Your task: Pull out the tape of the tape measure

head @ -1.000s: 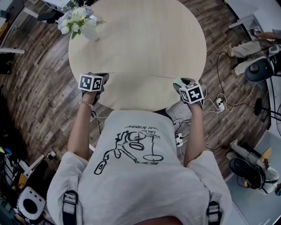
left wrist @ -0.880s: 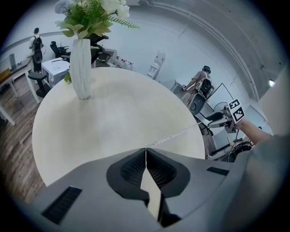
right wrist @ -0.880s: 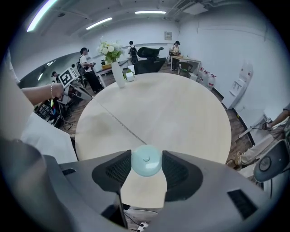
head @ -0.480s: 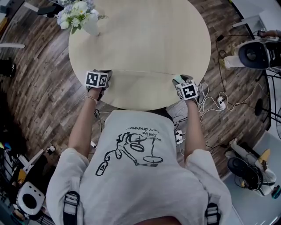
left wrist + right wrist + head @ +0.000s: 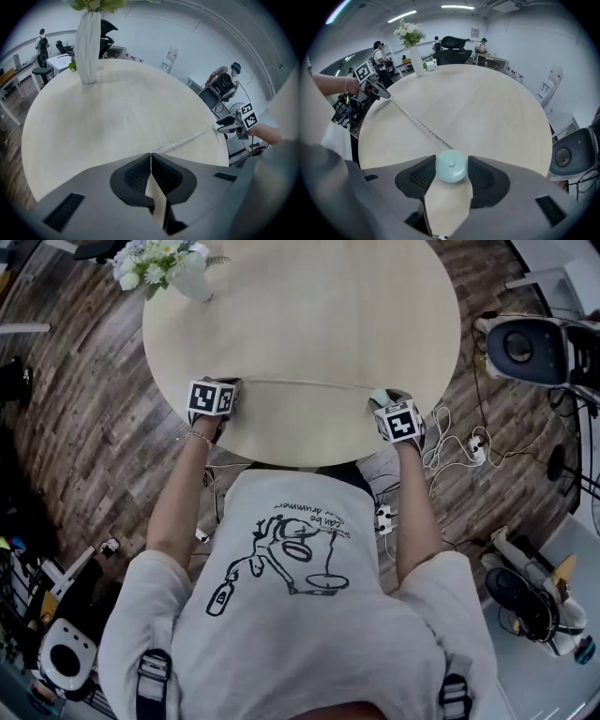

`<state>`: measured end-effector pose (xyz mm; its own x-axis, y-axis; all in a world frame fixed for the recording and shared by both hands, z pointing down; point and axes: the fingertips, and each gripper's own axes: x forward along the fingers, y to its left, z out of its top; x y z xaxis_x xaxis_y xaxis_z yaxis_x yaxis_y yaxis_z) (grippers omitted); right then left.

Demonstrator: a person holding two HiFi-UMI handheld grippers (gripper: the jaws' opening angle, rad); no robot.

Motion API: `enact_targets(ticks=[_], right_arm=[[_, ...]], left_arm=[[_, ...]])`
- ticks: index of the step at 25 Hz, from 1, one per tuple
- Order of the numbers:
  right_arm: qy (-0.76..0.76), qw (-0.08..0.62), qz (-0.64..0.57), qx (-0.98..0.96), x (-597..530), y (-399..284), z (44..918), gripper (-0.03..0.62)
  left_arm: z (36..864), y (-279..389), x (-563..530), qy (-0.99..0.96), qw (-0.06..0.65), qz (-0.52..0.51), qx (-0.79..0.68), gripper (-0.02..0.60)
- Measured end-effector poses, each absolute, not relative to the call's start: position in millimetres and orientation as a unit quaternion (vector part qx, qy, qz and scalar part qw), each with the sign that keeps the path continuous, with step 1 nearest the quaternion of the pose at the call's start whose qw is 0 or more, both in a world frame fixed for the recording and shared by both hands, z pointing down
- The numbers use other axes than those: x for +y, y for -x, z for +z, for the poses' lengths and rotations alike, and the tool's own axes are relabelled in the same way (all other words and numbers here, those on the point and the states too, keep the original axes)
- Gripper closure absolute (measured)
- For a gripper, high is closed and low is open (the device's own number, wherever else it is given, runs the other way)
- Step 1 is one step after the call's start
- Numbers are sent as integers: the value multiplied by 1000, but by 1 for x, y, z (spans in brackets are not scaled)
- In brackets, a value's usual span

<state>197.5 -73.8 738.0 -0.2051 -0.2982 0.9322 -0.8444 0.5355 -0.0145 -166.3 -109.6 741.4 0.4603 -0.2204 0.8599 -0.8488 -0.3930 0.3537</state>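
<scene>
Tape still taut, left claw on it, right claw on case

Floor: dark wood planks, white cables
Table: round, pale wood, flower vase at edge
Walls: white
Light: ceiling strips

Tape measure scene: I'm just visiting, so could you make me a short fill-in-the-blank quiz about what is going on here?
1. The right gripper is shut on the tape measure's round case, and the left gripper is shut on the end of its ____.
2. The tape stretches from one gripper to the other over a round ____.
3. A white vase at the far side holds ____.

Missing words: tape; table; flowers.
</scene>
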Motion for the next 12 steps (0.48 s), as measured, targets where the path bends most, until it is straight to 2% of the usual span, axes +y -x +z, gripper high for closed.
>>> enact_targets(ticks=[12], right_arm=[[-395, 500, 273, -721, -74, -199, 752, 367]], left_arm=[[751, 169, -110, -737, 414, 388, -368, 556]])
